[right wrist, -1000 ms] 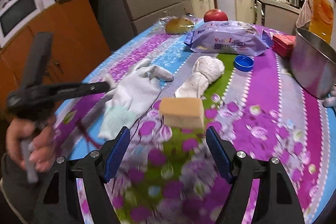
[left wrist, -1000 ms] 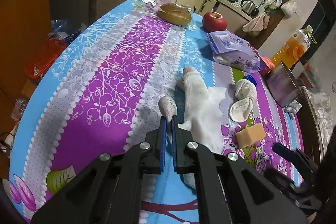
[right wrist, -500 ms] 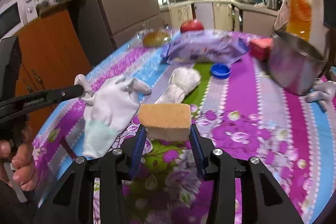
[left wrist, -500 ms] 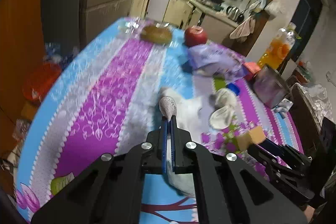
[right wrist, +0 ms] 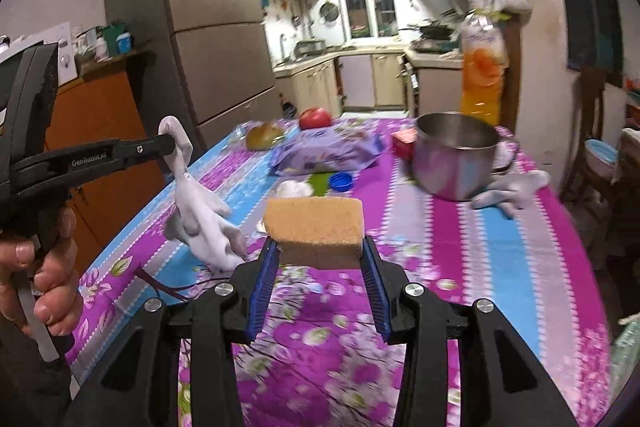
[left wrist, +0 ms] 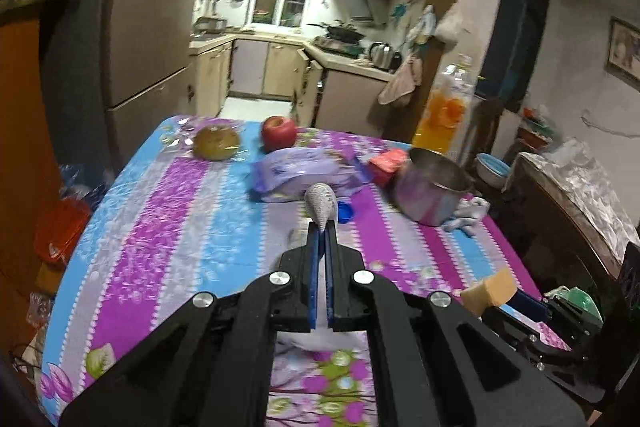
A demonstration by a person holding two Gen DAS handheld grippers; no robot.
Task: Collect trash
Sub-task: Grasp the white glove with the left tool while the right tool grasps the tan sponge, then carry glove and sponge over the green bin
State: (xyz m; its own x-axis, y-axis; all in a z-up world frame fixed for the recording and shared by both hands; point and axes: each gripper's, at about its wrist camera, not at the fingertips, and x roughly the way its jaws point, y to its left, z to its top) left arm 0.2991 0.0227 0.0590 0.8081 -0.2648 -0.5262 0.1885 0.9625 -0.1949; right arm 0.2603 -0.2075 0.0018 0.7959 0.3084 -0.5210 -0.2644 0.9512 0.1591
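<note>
Both pickups look done, the carry-off next. The left gripper (right wrist: 170, 147) is pinched tight on a glove (right wrist: 196, 203) hanging above the surface (right wrist: 500, 227); the right gripper (right wrist: 320, 263) clamps a sponge (right wrist: 316, 227). Next needs a bin (none in view).

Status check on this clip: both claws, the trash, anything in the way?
Left claw shut on white glove, dangling above table. Right claw clamped on sponge, lifted. Nothing blocking either.
</note>
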